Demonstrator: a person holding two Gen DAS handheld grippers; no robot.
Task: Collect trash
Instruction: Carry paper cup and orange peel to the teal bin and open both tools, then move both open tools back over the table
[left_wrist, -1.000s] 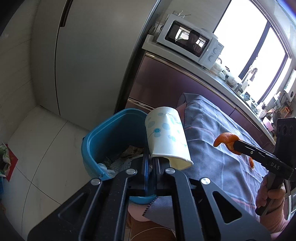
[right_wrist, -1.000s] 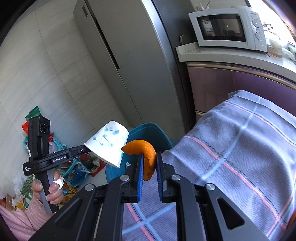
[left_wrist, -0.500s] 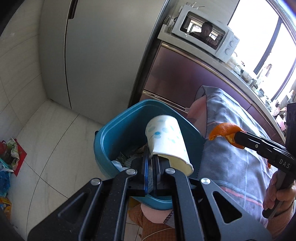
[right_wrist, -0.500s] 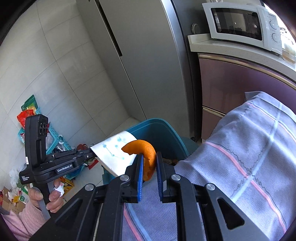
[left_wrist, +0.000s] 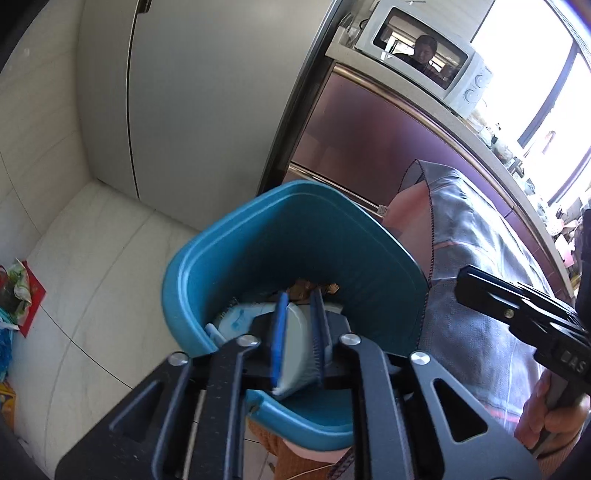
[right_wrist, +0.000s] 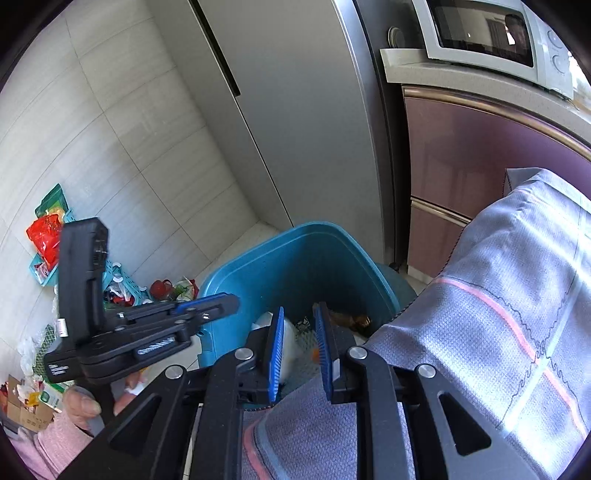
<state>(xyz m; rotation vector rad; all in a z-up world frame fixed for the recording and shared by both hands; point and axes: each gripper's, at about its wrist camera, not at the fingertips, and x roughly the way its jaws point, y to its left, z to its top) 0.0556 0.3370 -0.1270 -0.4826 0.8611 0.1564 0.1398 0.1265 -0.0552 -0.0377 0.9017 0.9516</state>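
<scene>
Kitchen floor tiles are gleaming around the smooth teal bin (left_wrist: 258, 243); left gripper (left_wrist: 299, 332) is opening at six o'clock, pale paper cup (left_wrist: 295, 354) between its pads, grip unclear. Right gripper (right_wrist: 299, 347) is opening too, empty, orange scrap (right_wrist: 314, 353) blurring below among bin trash, seen only here

floor: pale tiles (left_wrist: 92, 258) | grey fridge (left_wrist: 207, 103) | microwave (left_wrist: 424, 55) on counter | bright window (left_wrist: 535, 74)
</scene>
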